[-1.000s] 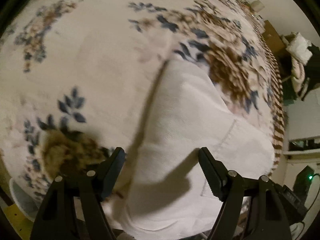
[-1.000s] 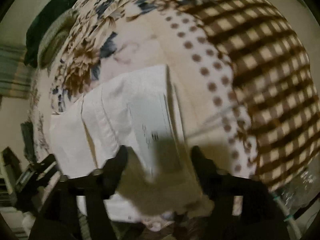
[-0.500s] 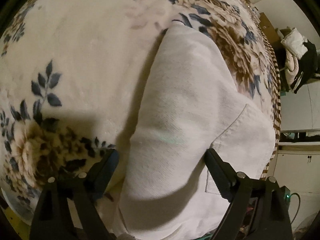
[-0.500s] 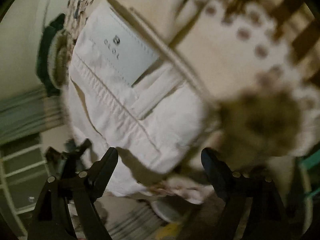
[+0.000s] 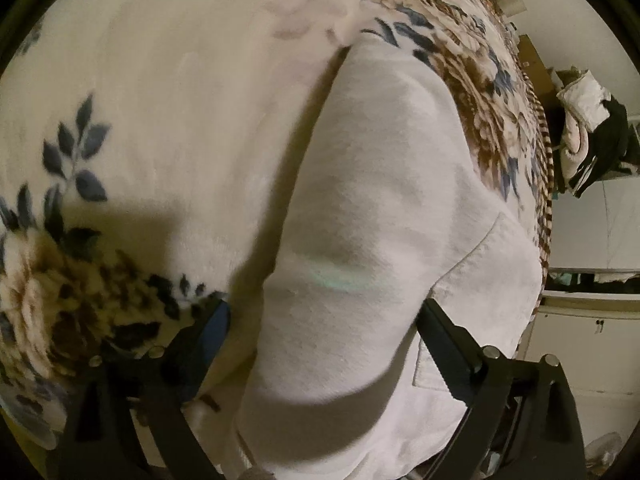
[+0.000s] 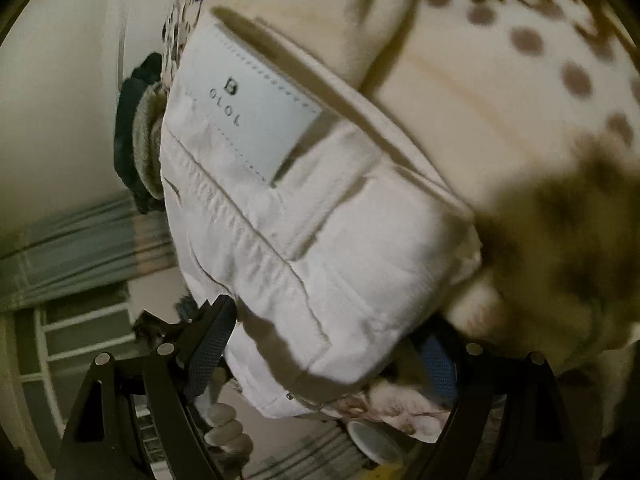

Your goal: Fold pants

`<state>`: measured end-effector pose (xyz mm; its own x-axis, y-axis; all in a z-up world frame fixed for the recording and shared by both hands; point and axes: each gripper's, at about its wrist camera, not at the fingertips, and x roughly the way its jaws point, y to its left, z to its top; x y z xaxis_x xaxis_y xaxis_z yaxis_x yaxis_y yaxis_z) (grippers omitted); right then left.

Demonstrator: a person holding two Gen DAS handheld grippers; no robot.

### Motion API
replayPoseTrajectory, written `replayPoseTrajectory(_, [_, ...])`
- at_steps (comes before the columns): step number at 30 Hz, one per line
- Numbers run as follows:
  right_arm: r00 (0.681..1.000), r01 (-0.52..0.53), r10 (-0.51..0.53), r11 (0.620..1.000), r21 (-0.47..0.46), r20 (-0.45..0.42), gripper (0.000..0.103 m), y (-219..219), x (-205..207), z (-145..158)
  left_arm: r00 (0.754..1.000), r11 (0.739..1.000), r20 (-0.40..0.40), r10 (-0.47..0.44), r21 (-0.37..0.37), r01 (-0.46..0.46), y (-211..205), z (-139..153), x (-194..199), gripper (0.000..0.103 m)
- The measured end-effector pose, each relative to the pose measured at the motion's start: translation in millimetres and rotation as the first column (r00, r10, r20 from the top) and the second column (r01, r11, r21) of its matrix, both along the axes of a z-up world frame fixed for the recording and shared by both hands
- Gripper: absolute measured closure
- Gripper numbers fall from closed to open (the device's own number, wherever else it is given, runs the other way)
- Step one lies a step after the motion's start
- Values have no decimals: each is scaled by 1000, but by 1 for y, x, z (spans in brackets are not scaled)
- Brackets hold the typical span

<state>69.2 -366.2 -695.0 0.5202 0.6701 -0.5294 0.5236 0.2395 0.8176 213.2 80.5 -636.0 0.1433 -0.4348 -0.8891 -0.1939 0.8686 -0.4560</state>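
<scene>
Now, through your left wrist camera, the left gripper [image 5: 324, 344] stands with its jaws spread wide, the folded white pants [image 5: 384, 240] bulging between them on the floral blanket [image 5: 160, 120]. Through your right wrist camera, the right gripper [image 6: 332, 344] is likewise agape around the pants [image 6: 304, 240], whose label patch [image 6: 248, 108] faces up.

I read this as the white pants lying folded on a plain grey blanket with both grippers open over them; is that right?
Not quite: the blanket is not plain grey. The left wrist view shows it cream with blue leaves and brown flowers, and the right wrist view shows brown dots. The rest holds: the white pants lie folded on it, with the left gripper and right gripper open over them.
</scene>
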Motion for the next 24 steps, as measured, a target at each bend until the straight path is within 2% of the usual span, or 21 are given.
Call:
replayPoseTrajectory(3, [999, 15, -16, 999, 28, 45, 12, 7, 7, -5, 1000, 999, -11, 20, -36, -20, 4, -7, 0, 2])
replayPoseTrajectory(4, [998, 3, -5, 1000, 30, 68, 9, 7, 14, -5, 1000, 998, -13, 28, -53, -29, 5, -9, 0, 1])
replayPoseTrajectory(9, [990, -68, 68, 998, -4, 127, 9, 24, 31, -1, 1000, 998, -16, 24, -66, -25, 4, -11, 2, 1])
replayPoseTrajectory(12, [988, -72, 78, 996, -46, 131, 25, 28, 31, 4, 1000, 998, -4, 3, -56, -3, 2, -8, 4, 3])
replayPoseTrajectory(13, [988, -78, 86, 995, -69, 129, 37, 25, 22, 6, 1000, 999, 5, -6, -43, 6, 0, -6, 5, 9])
replayPoseTrajectory(14, [988, -78, 88, 993, -86, 125, 45, 24, 18, 8, 1000, 999, 20, -16, -44, 17, -3, -2, 5, 15])
replayPoseTrajectory(15, [989, -73, 84, 993, -93, 121, 48, 28, 18, 11, 999, 998, 31, -23, -51, 24, -4, 0, 4, 35])
replayPoseTrajectory(17, [989, -77, 92, 989, -130, 118, 56, 36, 18, 19, 997, 999, 59, -52, -3, 53, -14, 10, 2, 40])
replayPoseTrajectory(22, [989, -88, 110, 975, -205, 101, 65, 47, 24, 36, 994, 998, 92, -58, 37, 55, -16, 21, -5, 58])
replayPoseTrajectory(24, [987, -95, 121, 968, -231, 105, 67, 48, 24, 46, 990, 995, 115, -77, 65, 69, -20, 28, -8, 62])
